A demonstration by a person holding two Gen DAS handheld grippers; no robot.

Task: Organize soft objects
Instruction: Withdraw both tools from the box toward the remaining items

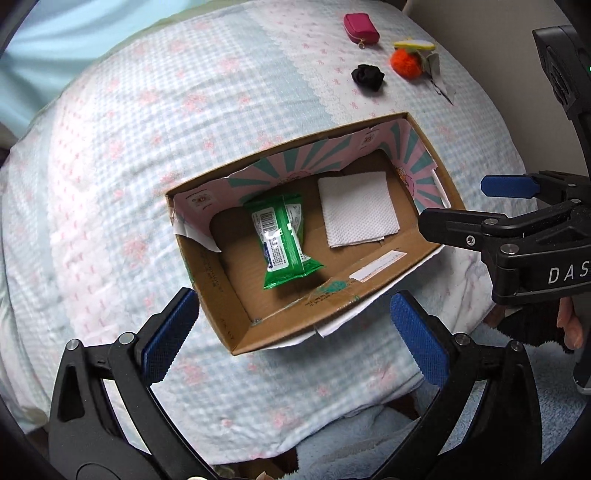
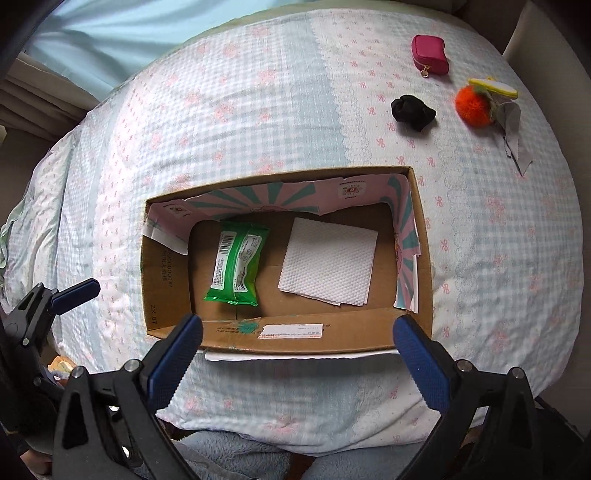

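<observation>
An open cardboard box (image 1: 207, 275) (image 2: 423, 236) lies on the bed. Inside it are a green wipes pack (image 1: 282, 240) (image 2: 236, 267) and a folded white paper towel (image 1: 356, 212) (image 2: 328, 262). Beyond the box lie a black sock ball (image 1: 367, 77) (image 2: 413, 110), an orange pom-pom (image 1: 406, 62) (image 2: 474, 105), a yellow-and-white item (image 1: 413, 45) (image 2: 493, 87), a pink pouch (image 1: 361, 27) (image 2: 430, 55) and a grey cloth scrap (image 1: 436, 72) (image 2: 511, 123). My left gripper (image 1: 295, 339) is open and empty, near the box's front corner. My right gripper (image 2: 297, 362) is open and empty, at the box's near wall; it also shows in the left wrist view (image 1: 458, 205).
The bed cover (image 1: 110, 166) (image 2: 221, 110) is light blue check with pink bows. A fuzzy blue blanket (image 1: 369, 435) (image 2: 240, 454) lies at the near edge. A light blue curtain (image 2: 110, 33) hangs behind. The left gripper shows at the left of the right wrist view (image 2: 55, 299).
</observation>
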